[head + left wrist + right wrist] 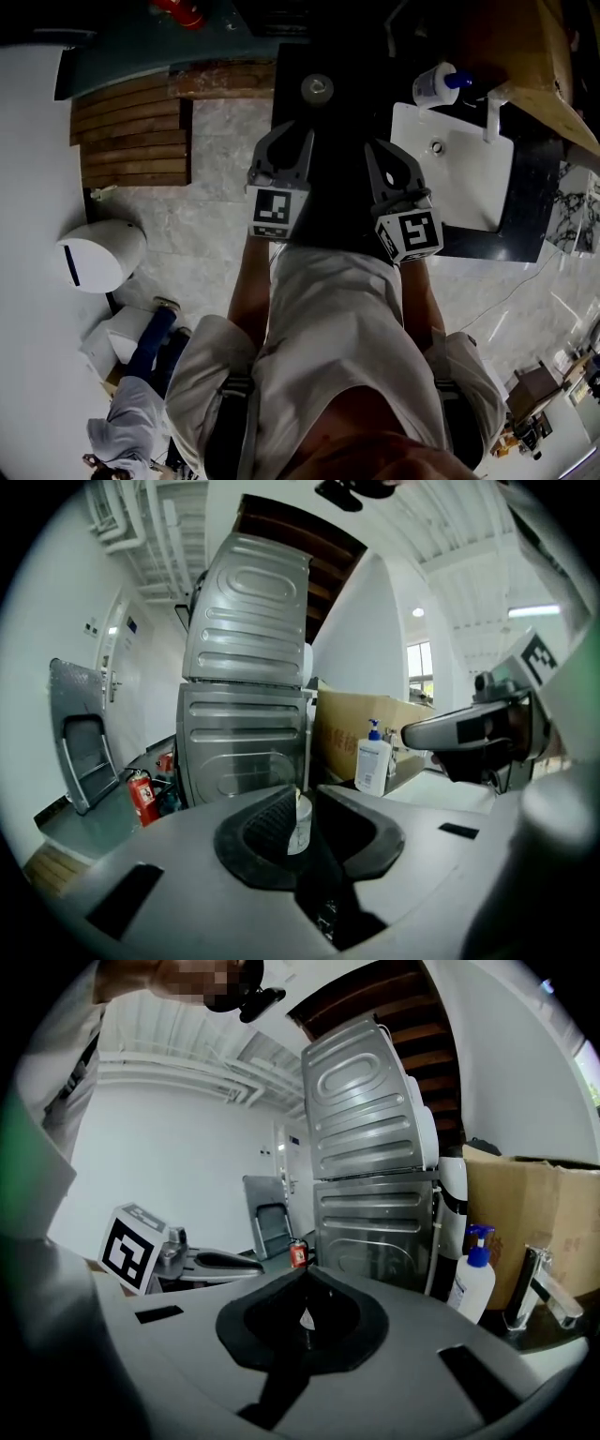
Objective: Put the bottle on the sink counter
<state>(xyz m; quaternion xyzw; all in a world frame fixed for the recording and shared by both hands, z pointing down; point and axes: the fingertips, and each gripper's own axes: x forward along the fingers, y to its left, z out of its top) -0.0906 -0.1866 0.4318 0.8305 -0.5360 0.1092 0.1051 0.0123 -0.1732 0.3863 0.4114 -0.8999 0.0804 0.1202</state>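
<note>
A small clear bottle with a round cap [317, 89] stands on the black sink counter [361, 98], left of the white basin [459, 178]. My left gripper [295, 131] hovers just short of it. In the left gripper view the bottle [300, 825] shows through the narrow gap of the left gripper [302, 803], beyond the tips and untouched. My right gripper [377, 150] is beside the left one, over the counter near the basin. In the right gripper view the right gripper [305, 1314] has its jaws together with nothing held.
A white pump bottle [434, 86] and a faucet [494, 103] stand at the basin's far side, with a cardboard box [525, 1213] behind. Stacked metal appliances [244, 714] rise past the counter. A toilet [94, 253] and another person [131, 412] are on the left.
</note>
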